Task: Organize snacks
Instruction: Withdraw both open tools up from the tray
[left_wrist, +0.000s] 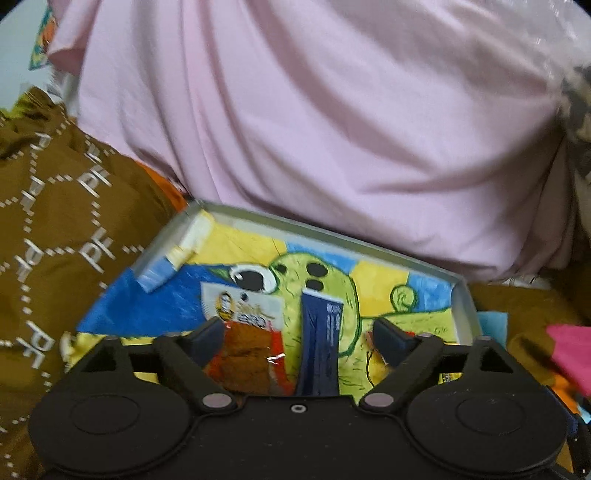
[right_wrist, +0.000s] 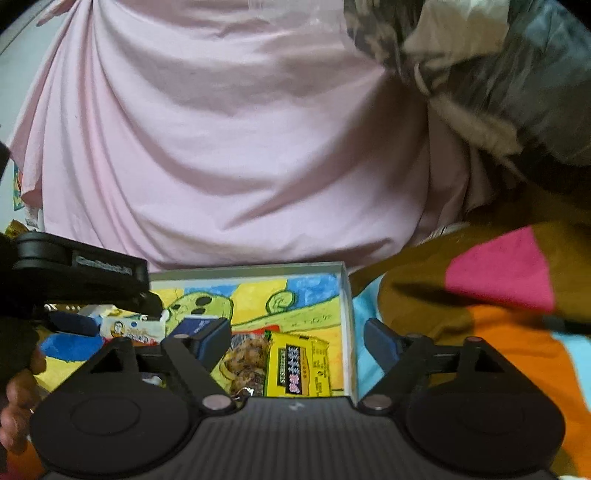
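Observation:
A shallow grey box (left_wrist: 332, 230) with a yellow, blue and green cartoon lining lies in front of me; its right wall also shows in the right wrist view (right_wrist: 349, 310). In it lie a white and red snack packet (left_wrist: 240, 314), a dark blue packet (left_wrist: 321, 332), a yellow packet (right_wrist: 295, 365) and a clear packet of brown snacks (right_wrist: 247, 362). My left gripper (left_wrist: 303, 336) is open over the white and blue packets and holds nothing. My right gripper (right_wrist: 295, 336) is open over the yellow packet. The left gripper's body (right_wrist: 81, 273) shows at the left.
A pink cloth bundle (left_wrist: 314, 110) rises right behind the box. Brown patterned fabric (left_wrist: 55, 221) lies to the left. A bedspread with pink, orange and light blue patches (right_wrist: 498, 295) lies to the right. Grey patterned cloth (right_wrist: 480, 74) hangs at the upper right.

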